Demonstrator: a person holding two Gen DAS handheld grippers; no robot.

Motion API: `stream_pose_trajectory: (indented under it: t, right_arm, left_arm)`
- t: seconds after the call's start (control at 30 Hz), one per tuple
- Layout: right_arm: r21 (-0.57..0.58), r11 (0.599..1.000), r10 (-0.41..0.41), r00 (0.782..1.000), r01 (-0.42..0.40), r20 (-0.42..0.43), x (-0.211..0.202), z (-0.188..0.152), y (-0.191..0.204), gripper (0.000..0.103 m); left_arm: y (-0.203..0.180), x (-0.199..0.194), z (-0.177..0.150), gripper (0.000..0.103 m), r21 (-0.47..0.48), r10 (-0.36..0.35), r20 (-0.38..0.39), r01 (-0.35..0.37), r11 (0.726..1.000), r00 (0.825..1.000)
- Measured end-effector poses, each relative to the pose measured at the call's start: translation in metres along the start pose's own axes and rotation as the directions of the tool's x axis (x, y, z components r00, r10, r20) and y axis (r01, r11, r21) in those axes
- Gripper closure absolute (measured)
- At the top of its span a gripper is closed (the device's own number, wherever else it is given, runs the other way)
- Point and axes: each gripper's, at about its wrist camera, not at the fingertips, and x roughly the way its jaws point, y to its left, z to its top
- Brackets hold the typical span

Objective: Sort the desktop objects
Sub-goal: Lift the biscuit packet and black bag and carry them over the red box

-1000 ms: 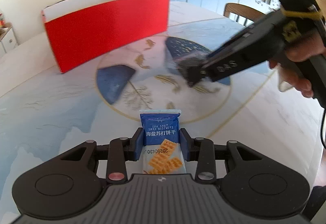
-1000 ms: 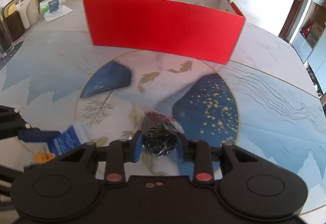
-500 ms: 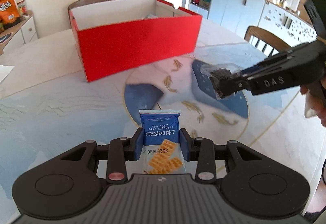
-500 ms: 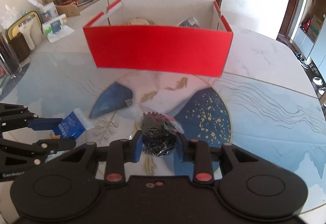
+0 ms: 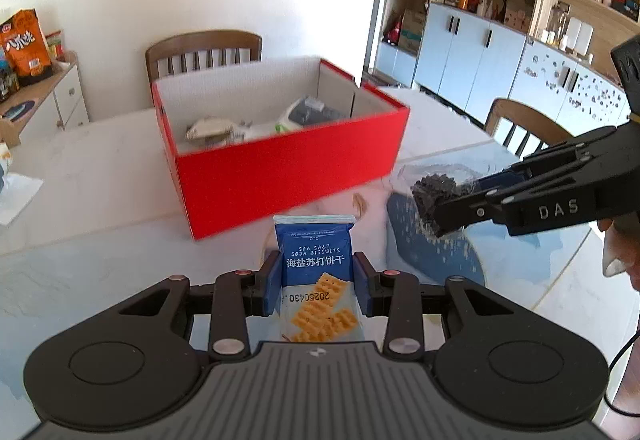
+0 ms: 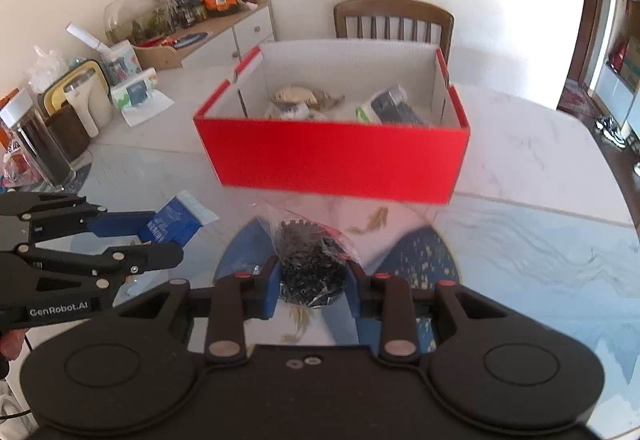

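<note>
Left wrist view, far left: orange snack bag [image 5: 25,42] on a sideboard, upper left of frame. Wooden chair [image 5: 203,52] behind the red box [image 5: 288,168], which sits open-topped on the tabletop [image 5: 92,176] at frame centre; several packets lie inside it, details blurred. Lower centre: left claw [image 5: 316,288] pinching a blue biscuit packet [image 5: 315,260] between its blue pads, packet upright, lifted off the tabletop, in front of the box's near wall. Right of frame: right claw [image 5: 444,208] enters from the right edge, clamped on a clear bag of small black pieces [image 5: 434,190], held above the tabletop just right of the box's near corner.

Right wrist view, left edge: left claw [image 6: 160,236] with the biscuit packet [image 6: 176,220] held out sideways. Lower centre: right claw [image 6: 312,288] pressed in on the bag of black pieces [image 6: 308,260], bag bulging up between the pads. Red box [image 6: 336,160] beyond it, centre frame, well short of contact with either claw. Upper left: cluttered sideboard [image 6: 200,40].
</note>
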Motion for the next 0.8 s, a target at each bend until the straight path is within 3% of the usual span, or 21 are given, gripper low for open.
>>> stream_pose_trajectory:
  t: [0.43, 0.8]
  right_arm:
    - [-0.021, 0.999, 0.039, 0.997, -0.038, 0.071, -0.005, 0.045, -0.005, 0.071]
    - [-0.043, 0.998, 0.05, 0.994, -0.046, 0.095, 0.003, 0.079, -0.012, 0.071]
  left_arm:
    - [0.012, 0.002, 0.052, 0.067, -0.01, 0.014, 0.07, -0.013, 1.0, 0.997]
    - [0.037, 0.021, 0.091, 0.067, -0.035, 0.034, 0.073, -0.031, 0.999, 0.997]
